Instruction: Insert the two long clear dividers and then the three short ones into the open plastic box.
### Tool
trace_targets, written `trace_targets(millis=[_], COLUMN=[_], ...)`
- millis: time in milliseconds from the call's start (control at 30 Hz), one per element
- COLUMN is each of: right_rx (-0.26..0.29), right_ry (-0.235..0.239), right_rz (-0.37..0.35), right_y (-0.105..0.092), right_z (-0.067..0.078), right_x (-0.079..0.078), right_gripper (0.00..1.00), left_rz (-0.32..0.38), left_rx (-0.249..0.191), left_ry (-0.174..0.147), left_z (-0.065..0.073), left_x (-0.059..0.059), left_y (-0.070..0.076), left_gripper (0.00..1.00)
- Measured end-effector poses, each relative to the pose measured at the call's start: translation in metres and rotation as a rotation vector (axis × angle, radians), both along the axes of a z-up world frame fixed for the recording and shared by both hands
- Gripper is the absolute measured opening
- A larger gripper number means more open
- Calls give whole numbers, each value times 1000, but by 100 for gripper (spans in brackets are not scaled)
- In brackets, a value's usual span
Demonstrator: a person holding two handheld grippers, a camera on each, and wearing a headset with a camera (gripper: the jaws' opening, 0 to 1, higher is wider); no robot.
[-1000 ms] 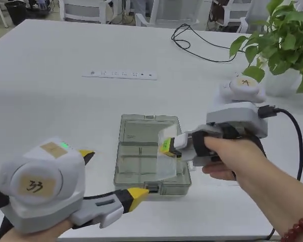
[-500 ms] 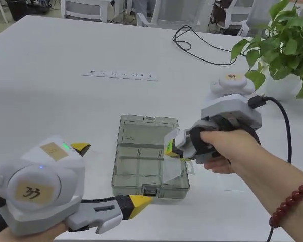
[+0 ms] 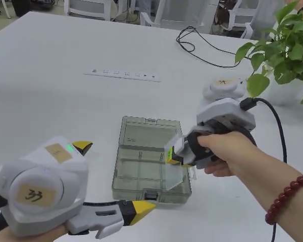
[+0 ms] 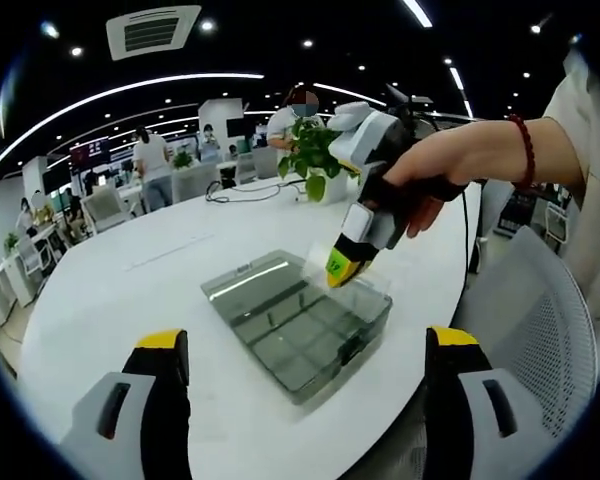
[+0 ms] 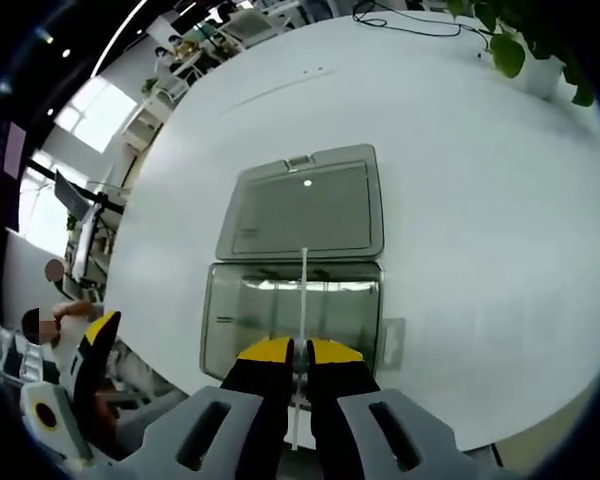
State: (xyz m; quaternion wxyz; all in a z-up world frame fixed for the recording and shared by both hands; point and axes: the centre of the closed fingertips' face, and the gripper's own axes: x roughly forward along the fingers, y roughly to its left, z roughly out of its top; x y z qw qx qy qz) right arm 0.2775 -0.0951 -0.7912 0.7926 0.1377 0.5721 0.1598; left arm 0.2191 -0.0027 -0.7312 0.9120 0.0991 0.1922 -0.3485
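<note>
The open clear plastic box (image 3: 141, 171) lies on the white table with its lid (image 3: 150, 132) folded back flat. Divider lines show inside its tray (image 5: 242, 305). My right gripper (image 3: 171, 155) hovers over the tray's right part, shut on a clear divider (image 3: 175, 175) that hangs down into the box. In the right gripper view the divider (image 5: 304, 290) is edge-on, a thin line running from the shut gripper (image 5: 298, 347) across the tray. My left gripper (image 3: 112, 177) is open near the box's front left corner, holding nothing. In the left gripper view it (image 4: 302, 340) frames the box (image 4: 290, 320).
A clear flat piece (image 5: 392, 342) lies on the table by the box's right side. A white power strip (image 3: 122, 74) lies farther back, with a black cable (image 3: 202, 45), a round white device (image 3: 223, 86) and a potted plant (image 3: 288, 45) at the right.
My right gripper has turned the clear divider more edge-on and lowered it a little over the tray's right part. The left gripper has stayed open near the front.
</note>
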Motion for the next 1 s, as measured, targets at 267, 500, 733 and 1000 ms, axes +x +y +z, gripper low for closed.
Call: trace_targets(millis=[267, 500, 733, 1000], right_rx=[-2, -6, -2, -3], right_ry=[34, 54, 66, 81], right_rz=[-14, -14, -18, -30], right_y=[-2, -1, 3, 3], right_z=[-12, -18, -23, -27], right_x=[5, 5, 3, 4], right_gripper=[7, 7, 7, 7], left_rz=[9, 15, 16, 16], left_rx=[7, 9, 7, 6], left_ry=[3, 3, 7, 10], left_z=[-1, -1, -2, -3], left_x=[1, 1, 2, 1], left_y=[4, 6, 8, 10], left_gripper=[99, 98, 96, 94])
